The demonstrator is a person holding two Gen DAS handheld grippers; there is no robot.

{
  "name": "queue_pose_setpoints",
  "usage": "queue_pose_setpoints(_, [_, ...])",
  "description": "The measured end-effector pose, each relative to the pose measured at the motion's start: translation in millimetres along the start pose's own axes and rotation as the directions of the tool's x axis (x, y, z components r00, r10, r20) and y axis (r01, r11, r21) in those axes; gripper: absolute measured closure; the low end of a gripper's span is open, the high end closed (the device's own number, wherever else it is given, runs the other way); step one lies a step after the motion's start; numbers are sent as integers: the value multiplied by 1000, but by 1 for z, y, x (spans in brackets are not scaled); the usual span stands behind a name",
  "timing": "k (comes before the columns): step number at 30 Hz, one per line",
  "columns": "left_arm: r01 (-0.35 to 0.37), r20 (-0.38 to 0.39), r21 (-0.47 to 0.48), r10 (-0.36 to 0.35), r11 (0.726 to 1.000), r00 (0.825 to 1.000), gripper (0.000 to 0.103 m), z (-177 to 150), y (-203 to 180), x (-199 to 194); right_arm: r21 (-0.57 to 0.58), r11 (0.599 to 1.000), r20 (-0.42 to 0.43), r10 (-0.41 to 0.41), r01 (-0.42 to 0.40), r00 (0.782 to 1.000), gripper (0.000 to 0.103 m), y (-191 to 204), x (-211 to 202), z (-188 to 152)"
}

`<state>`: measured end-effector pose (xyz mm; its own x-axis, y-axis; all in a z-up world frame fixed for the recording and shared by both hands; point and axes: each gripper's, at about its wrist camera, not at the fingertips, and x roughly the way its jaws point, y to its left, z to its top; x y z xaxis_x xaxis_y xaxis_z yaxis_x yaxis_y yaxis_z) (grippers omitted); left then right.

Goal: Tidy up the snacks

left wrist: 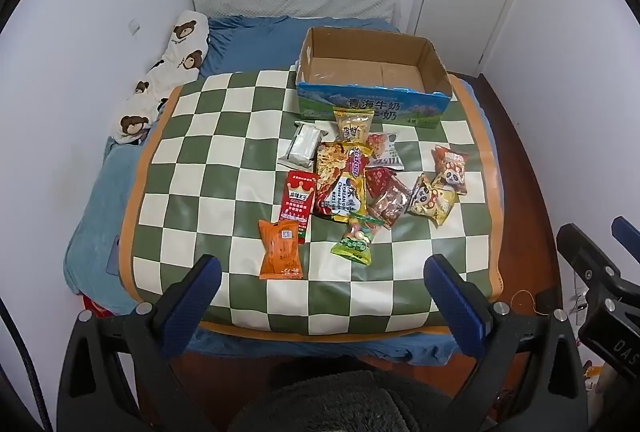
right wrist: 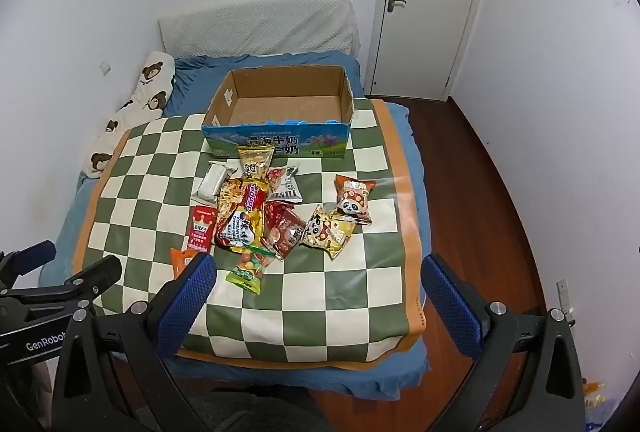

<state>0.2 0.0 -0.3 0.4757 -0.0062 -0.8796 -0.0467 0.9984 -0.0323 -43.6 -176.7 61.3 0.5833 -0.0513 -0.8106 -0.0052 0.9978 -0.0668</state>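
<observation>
Both tools share one build: the left gripper and right gripper have black triangular frames, silver screws, and blue ribbed fingers. "GenRobot" lettering marks a black body at the right-wrist view's lower left.

I read 青海牛奶 on the blue front of the cardboard box. The long yellow-red snack packet carries "Sedaap" and "KOREAN Cheese Buldak". The black mount beside my right gripper says "GenRobot".
</observation>
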Motion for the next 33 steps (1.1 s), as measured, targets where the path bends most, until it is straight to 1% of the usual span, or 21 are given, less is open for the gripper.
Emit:
queue_pose_setpoints(17, [9,-16,-6,-9,1000,1000,0,-4,3,4,-9,1000,-6,-19,19,1000,0,3,2,-1])
queue_pose_setpoints(26, [6,-20,-2,-6,1000,1000,0,-9,6,11,-2,1000,-17,-11,10,1000,0,1,10,-10])
queue_pose_setpoints(31, [7,-19,-4,-7,1000,1000,0,-12,9,11,1,1000,-25,-7,7,1000,0,2,9,-8])
queue_pose_setpoints(33, [6,-23,3,-6,1000,1000,0,-8,9,10,4,1000,-33,-7,7,999,0,4,13,-10])
